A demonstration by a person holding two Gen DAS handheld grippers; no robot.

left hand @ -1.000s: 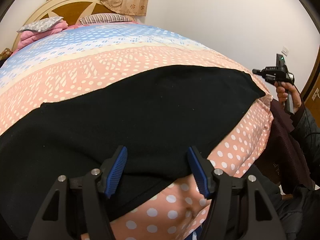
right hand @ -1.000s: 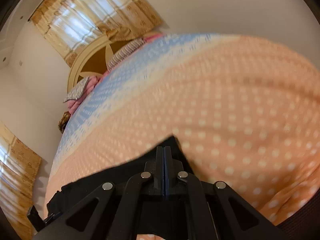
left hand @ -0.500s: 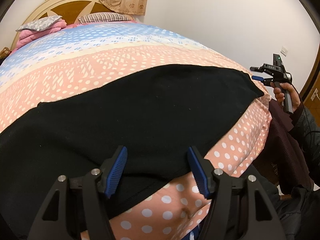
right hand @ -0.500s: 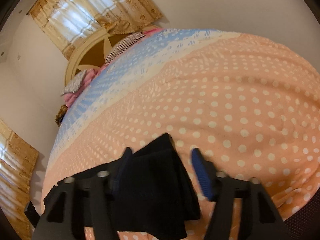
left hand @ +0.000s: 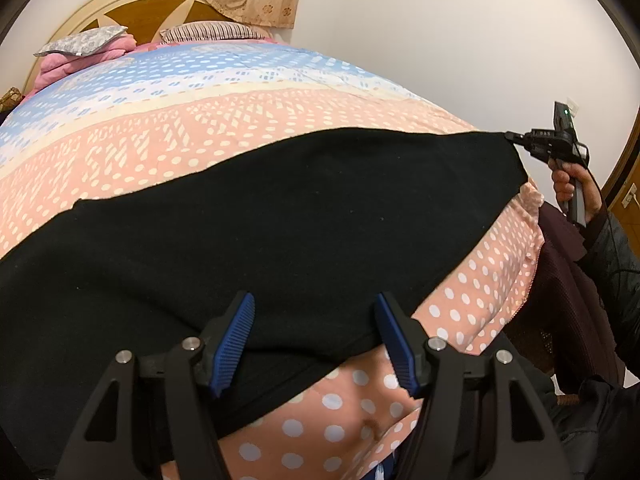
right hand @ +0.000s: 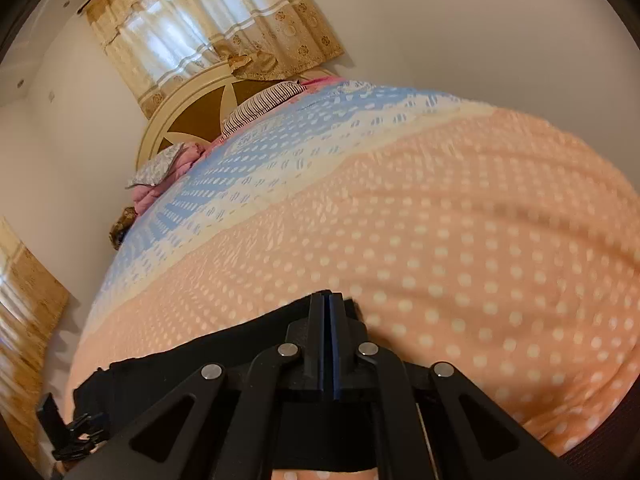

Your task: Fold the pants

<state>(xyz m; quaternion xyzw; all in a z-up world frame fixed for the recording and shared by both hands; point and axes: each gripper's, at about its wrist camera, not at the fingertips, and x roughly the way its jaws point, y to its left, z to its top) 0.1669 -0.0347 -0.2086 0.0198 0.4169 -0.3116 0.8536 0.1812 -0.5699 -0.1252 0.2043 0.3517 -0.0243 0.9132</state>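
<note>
Black pants point(left hand: 280, 216) lie flat across the near part of the bed, from the left edge to the far right corner. My left gripper point(left hand: 314, 312) is open, its blue pads straddling the near hem of the pants. My right gripper point(right hand: 329, 300) is shut on the far corner of the pants point(right hand: 192, 360); in the left wrist view it point(left hand: 516, 138) pinches that corner at the bed's right edge, held by a hand.
The bed cover point(left hand: 240, 120) is pink with white dots, blue toward the headboard point(left hand: 132, 12). Pillows point(left hand: 88, 40) lie at the head. A dark chair point(left hand: 568, 280) stands by the bed's right side. Curtains point(right hand: 208, 32) hang behind the headboard.
My right gripper opened half a second ago over the pants corner and has now shut on it. My left gripper stays open at the near hem.
</note>
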